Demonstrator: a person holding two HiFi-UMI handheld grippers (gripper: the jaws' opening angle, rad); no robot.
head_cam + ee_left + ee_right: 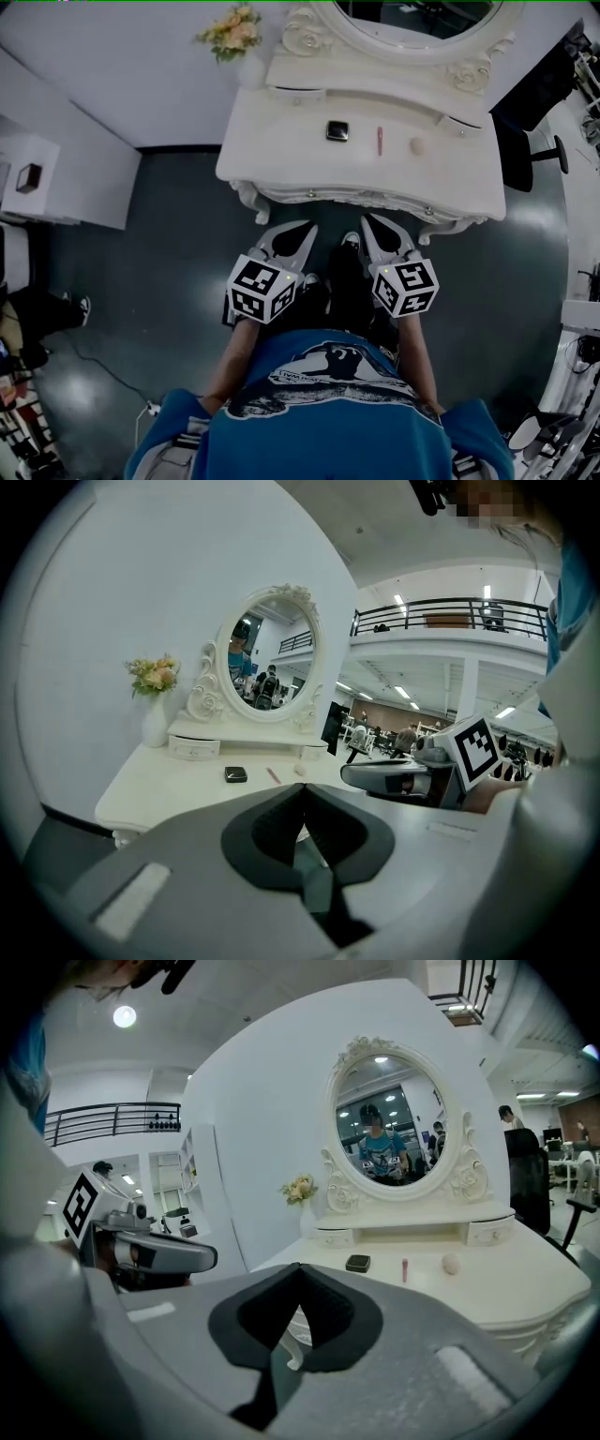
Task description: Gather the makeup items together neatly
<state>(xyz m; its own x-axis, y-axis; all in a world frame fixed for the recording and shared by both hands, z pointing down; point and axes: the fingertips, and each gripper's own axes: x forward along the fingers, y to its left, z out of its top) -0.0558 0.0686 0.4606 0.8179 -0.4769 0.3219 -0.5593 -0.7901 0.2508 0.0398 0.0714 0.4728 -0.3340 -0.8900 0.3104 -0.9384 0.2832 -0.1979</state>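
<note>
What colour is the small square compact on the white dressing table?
The small square compact is black; the head view shows it best.

An open workplace hall: mezzanine railing (450,607), ceiling strip lights (403,600), white dressing table (281,150).

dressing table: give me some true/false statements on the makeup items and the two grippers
1. Three small items lie on the dressing table: a black compact, a pink tube and a pale sponge. True.
2. The three items touch in one pile. False: they lie apart in a row.
3. The left gripper holds the compact. False: its jaws are together with nothing between them, short of the table.
4. The right gripper is shut and empty. True.
5. A vase of flowers stands on the table to the left of the mirror. True.
</note>
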